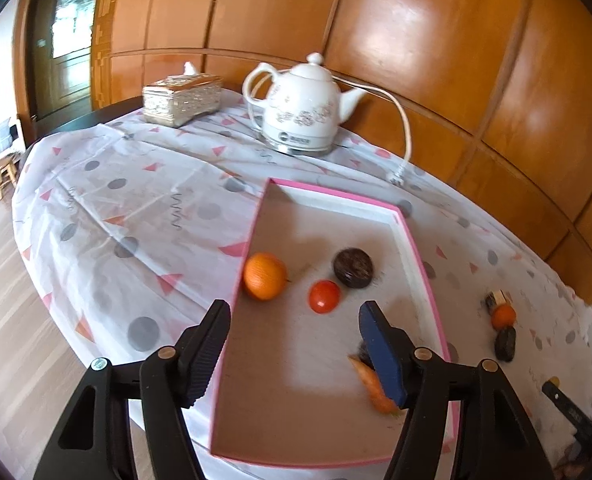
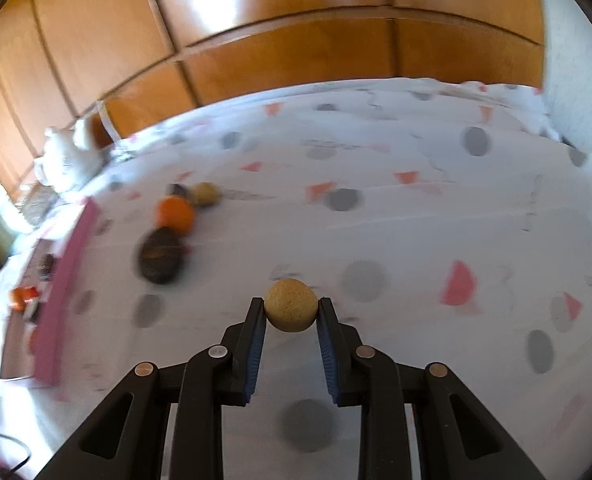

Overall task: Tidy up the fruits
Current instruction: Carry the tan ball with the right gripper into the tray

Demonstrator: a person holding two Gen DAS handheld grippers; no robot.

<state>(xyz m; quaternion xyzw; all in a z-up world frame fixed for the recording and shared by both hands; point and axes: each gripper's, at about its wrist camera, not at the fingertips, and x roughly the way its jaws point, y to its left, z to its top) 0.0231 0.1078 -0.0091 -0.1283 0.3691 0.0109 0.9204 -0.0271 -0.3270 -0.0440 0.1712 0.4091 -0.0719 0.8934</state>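
The step in hand looked like a hand-over between the two sides; the left gripper (image 1: 294, 344) hung released over the pink-rimmed box (image 1: 425, 276), nothing pressed between its pads, with an orange piece (image 1: 369, 386) lying blurred just behind its right finger on the box floor; the right gripper (image 2: 291, 310) was clenched on a small tan ball-like fruit (image 2: 291, 305), lifted clear of the tablecloth (image 2: 415, 240). Inside the box lay an orange (image 1: 264, 276) at nine o'clock against the wall, a red fruit (image 1: 324, 296) at centre and a dark round fruit (image 1: 353, 267) towards one o'clock. In the right wrist view the box stood at nine o'clock, with an orange, a dark fruit and another tan one still out on the cloth at about ten o'clock. The next move probably called for carrying the tan fruit leftward and high enough to clear the box rim; the cloth between was open, save that loose cluster beside the wall.
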